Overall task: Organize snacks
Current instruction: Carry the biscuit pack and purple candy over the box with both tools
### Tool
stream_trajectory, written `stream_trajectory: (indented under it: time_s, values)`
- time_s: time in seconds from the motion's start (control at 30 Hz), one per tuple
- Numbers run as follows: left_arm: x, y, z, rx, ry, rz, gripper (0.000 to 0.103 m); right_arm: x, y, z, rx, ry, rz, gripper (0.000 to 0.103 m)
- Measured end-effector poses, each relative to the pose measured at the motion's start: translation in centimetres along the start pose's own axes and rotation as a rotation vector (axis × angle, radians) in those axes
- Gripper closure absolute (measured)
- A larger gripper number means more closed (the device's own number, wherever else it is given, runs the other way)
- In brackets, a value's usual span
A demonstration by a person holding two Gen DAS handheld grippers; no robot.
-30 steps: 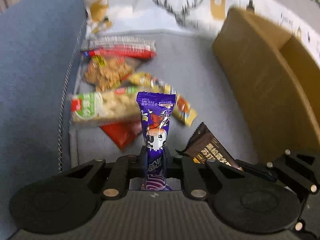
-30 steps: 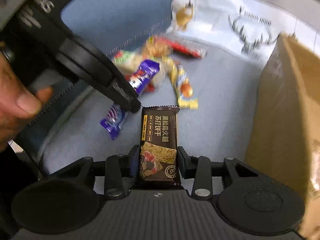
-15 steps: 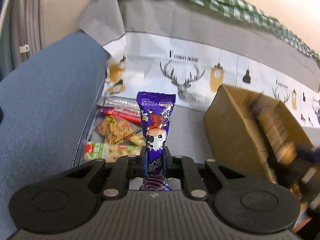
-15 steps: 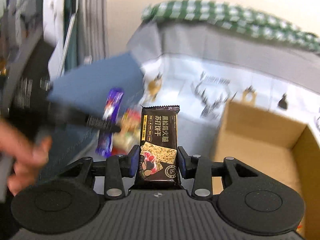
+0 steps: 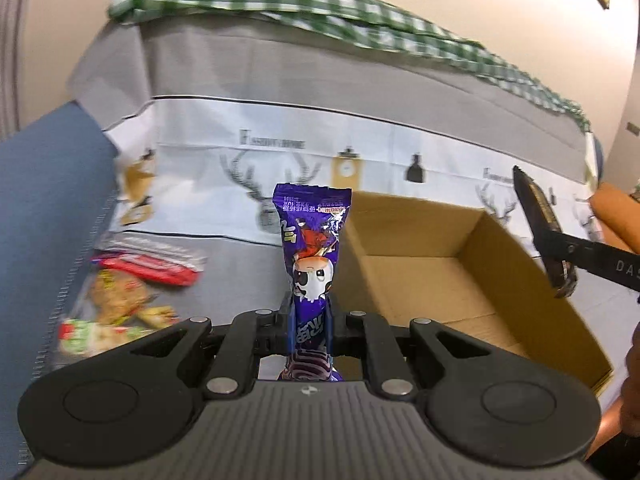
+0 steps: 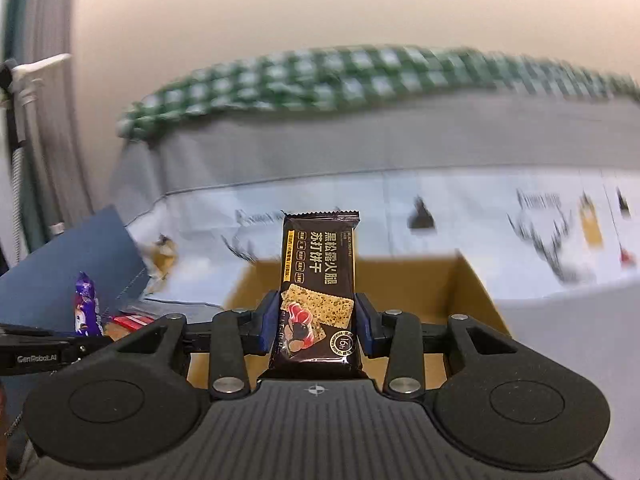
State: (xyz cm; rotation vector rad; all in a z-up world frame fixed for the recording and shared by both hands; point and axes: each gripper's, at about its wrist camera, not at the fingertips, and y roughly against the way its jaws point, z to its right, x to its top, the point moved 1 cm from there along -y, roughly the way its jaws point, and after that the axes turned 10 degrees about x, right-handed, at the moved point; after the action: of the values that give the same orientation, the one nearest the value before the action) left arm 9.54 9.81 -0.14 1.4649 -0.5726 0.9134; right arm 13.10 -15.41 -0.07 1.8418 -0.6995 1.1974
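My left gripper point(image 5: 310, 312) is shut on a purple snack packet point(image 5: 314, 240) that stands upright between the fingers, held in the air just left of an open cardboard box point(image 5: 460, 280). My right gripper point(image 6: 316, 320) is shut on a dark brown cracker packet point(image 6: 318, 276), held upright above the box point(image 6: 468, 280). In the left wrist view the brown packet point(image 5: 542, 236) and the right gripper show at the right, over the box. In the right wrist view the purple packet point(image 6: 85, 308) shows at the left.
Several loose snack packets point(image 5: 128, 292) lie on the grey sofa seat to the left of the box. A blue cushion point(image 5: 44, 208) rises at the far left. A deer-print cover point(image 5: 360, 152) and a green checked cloth point(image 5: 320, 20) drape the backrest.
Both grippers have lifted their packets off the seat and tilted up. They have moved right, toward and over the open box. The snack pile now sits low at the left.
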Motion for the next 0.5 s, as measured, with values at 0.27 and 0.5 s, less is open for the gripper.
stream_trajectory:
  time_s: [0.27, 0.5]
  values:
    - [0.3, -1.2, 5.5, -0.126, 0.007, 0.044, 0.089, -0.1, -0.2, 2.1, -0.059, 0.087, -0.020, 0.062]
    - [0.1, -1.5, 9.4, -0.231, -0.023, 0.085, 0.089, -0.7, 0.8, 4.6, -0.127, 0.112, -0.039, 0.062]
